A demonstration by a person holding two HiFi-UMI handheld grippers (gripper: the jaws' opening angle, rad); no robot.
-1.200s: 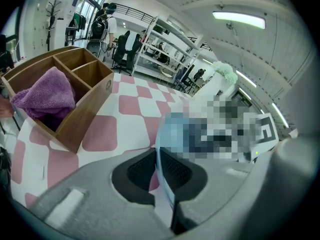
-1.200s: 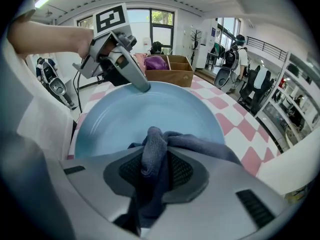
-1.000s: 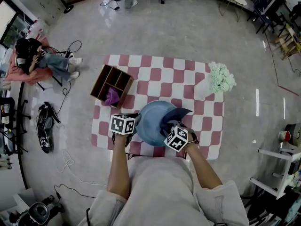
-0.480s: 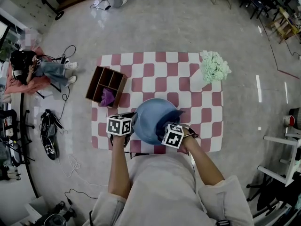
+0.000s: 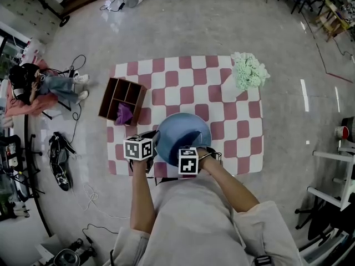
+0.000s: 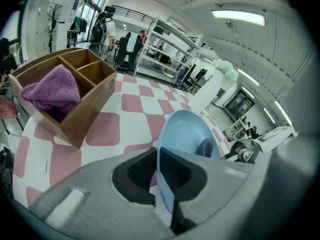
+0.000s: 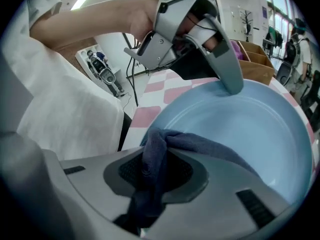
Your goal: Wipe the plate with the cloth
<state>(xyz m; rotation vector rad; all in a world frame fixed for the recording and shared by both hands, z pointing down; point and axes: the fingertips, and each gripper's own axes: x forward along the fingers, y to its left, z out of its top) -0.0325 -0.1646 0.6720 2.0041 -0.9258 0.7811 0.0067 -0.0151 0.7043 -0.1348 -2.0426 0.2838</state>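
Grey speckled floor of an open workroom, with a pink-and-white checked table at centre. Off the table at far left, a person seated on the floor beside loose cables.

Containers: at the table's left side, a divided wooden box. In its near compartment, a crumpled purple towel, bulging above the wall. At the far right corner of the table, a pale green fluffy bunch, well apart from the box.

Task items: over the near edge of the table, a light blue plate, held tilted, hollow face turned toward the right gripper.

Left gripper: jaws closed tight on the plate's left rim, rim seen edge-on between the black pads.

Right gripper: jaws clamped on a bunched fold of dark blue cloth. Free part of the cloth spread out from the jaws onto the near part of the plate's hollow face, touching it. Seen from the head, right gripper just over the plate's near rim, close beside the left gripper.
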